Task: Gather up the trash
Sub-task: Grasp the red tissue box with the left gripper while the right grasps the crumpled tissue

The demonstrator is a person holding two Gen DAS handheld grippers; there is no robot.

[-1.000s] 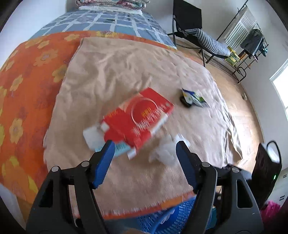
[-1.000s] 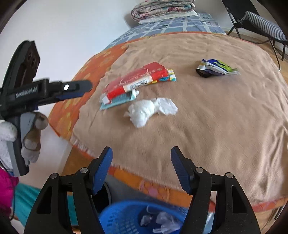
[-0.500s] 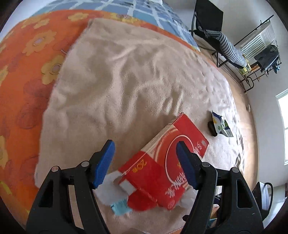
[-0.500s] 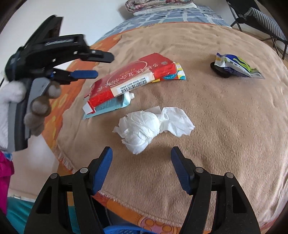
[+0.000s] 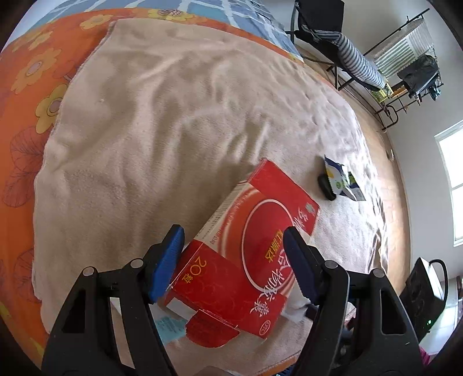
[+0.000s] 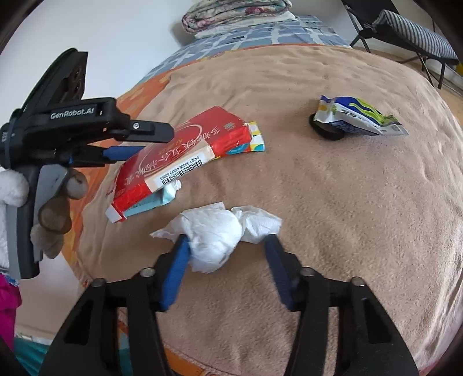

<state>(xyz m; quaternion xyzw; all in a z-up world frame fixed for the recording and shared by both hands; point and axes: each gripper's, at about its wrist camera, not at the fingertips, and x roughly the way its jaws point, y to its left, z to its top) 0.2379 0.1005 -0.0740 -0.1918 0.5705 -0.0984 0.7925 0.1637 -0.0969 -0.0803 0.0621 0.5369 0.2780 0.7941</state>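
Note:
A red carton (image 5: 246, 254) lies on the tan blanket (image 5: 173, 115), on top of a teal tube (image 6: 162, 199) and a colourful wrapper (image 6: 254, 141). My left gripper (image 5: 233, 257) is open, its blue pads on either side of the carton's near end; it also shows in the right wrist view (image 6: 136, 141). A crumpled white tissue (image 6: 220, 234) lies in front of the carton. My right gripper (image 6: 225, 260) is open and straddles the tissue. A blue-and-white snack wrapper (image 6: 358, 118) on a small black object (image 6: 324, 130) lies further right.
The blanket covers an orange flowered bedspread (image 5: 29, 86). Folded quilts (image 6: 234, 14) lie at the bed's head. A folding chair (image 5: 341, 43) and a drying rack (image 5: 411, 57) stand on the wood floor beyond the bed. A black device (image 5: 422, 292) sits at the right.
Both grippers have moved forward and down onto the bed. The left one now brackets the red carton. The right one has closed in on the tissue, which now sits between its fingers.

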